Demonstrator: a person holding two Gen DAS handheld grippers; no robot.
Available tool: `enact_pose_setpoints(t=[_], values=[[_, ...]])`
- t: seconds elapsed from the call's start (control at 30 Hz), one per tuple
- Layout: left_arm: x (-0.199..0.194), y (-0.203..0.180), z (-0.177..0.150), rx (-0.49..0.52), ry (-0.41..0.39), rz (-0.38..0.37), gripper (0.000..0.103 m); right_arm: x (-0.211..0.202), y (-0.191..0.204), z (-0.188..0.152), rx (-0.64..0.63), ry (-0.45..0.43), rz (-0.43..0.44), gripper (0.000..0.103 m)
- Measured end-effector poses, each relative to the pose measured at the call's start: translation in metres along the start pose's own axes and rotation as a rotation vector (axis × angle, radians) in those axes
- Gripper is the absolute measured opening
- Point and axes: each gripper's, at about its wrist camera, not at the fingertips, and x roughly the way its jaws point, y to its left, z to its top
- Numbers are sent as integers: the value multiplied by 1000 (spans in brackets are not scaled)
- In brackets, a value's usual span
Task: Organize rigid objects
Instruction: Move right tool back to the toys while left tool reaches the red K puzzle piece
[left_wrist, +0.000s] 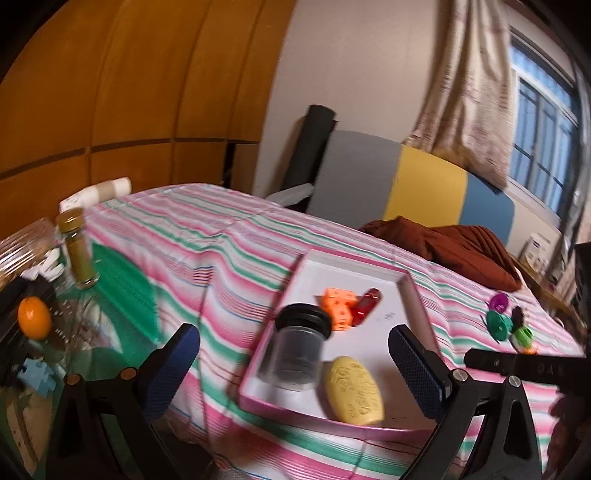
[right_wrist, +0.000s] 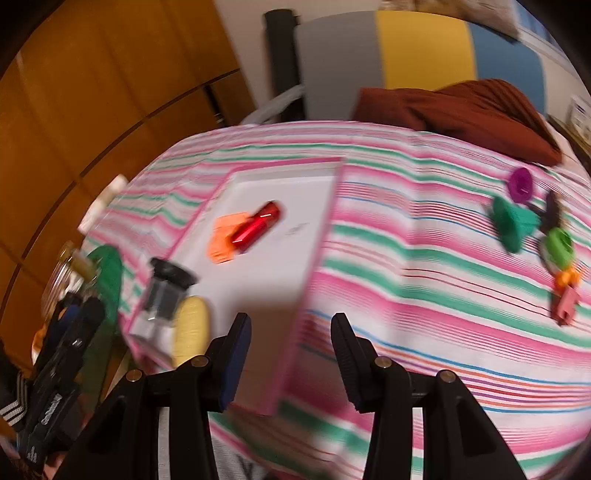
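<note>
A: What lies in the tray (left_wrist: 408, 291)?
B: Jar (left_wrist: 297, 347), soap (left_wrist: 354, 389), dice (left_wrist: 340, 306), mid-frame. Toys (right_wrist: 532, 221) at right on the bed (right_wrist: 406, 258).
A: Tools?
B: Left tool (left_wrist: 293, 360) and right tool (right_wrist: 291, 350) both apart, empty.

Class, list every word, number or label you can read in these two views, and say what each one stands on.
No text reads clearly.
Black bar at the right: faint marks, too blurred.
Yellow oval in the tray: embossed pattern, unreadable.
Other gripper's body, right view: white lettering, too blurred.
White boxes by the window: print too small.
</note>
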Motion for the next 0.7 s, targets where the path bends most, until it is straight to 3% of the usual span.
enact_pose_setpoints(t=[0.47,0.7], values=[[-9,-73,-11,223,43,-167,103,2,-121,-14,252,90,-175,45],[-15,-112,-17,328,64,-267,103,-34,-216,-3,499,-6,-294,45]])
